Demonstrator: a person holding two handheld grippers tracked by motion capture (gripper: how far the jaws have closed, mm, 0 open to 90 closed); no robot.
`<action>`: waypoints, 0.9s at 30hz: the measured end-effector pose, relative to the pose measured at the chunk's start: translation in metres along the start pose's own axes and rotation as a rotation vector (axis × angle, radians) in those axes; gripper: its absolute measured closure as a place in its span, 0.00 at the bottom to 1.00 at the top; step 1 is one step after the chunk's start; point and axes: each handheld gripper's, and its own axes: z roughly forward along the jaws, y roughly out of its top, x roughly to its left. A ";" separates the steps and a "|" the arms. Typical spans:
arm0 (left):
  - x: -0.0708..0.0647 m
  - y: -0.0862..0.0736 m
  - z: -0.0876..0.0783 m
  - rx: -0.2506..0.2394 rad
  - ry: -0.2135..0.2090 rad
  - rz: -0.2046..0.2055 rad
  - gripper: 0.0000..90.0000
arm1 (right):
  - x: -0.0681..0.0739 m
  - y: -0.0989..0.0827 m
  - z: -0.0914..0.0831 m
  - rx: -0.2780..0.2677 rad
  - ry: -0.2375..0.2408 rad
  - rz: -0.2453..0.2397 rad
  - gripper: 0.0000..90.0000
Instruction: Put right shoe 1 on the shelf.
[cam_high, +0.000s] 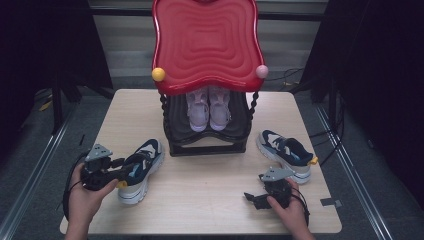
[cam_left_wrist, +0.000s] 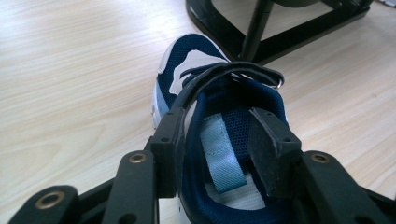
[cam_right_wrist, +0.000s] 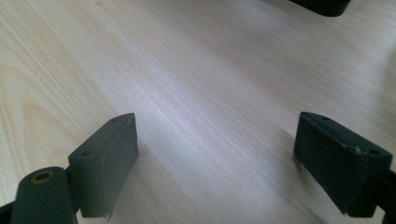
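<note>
Navy-white shoe (cam_high: 138, 169) on worktop (cam_high: 210, 200), left front, toe toward black rack (cam_high: 207, 145). Left claw (cam_high: 121, 172) at heel collar: one jaw outside, one inside opening, straddling the wall; pads look slack, not pinching, likely a release or regrip. Left claw view shows pale blue heel tab (cam_left_wrist: 219, 156) and strap (cam_left_wrist: 233, 72), hidden from above. Right claw (cam_high: 252, 199) idle, jaws wide, empty, over bare wood. Second shoe (cam_high: 286, 152) right; pink pair (cam_high: 208, 110) in rack under red tray (cam_high: 207, 45).
</note>
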 end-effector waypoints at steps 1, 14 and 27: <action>0.000 0.001 0.000 0.004 -0.006 -0.001 0.62 | 0.000 0.000 0.000 0.000 0.000 0.000 0.15; -0.008 0.018 -0.015 -0.036 -0.081 0.035 0.52 | 0.000 0.000 0.000 0.001 0.000 0.002 0.15; -0.035 0.005 0.019 0.162 -0.146 0.178 0.58 | 0.000 0.000 0.000 -0.001 0.000 -0.001 0.15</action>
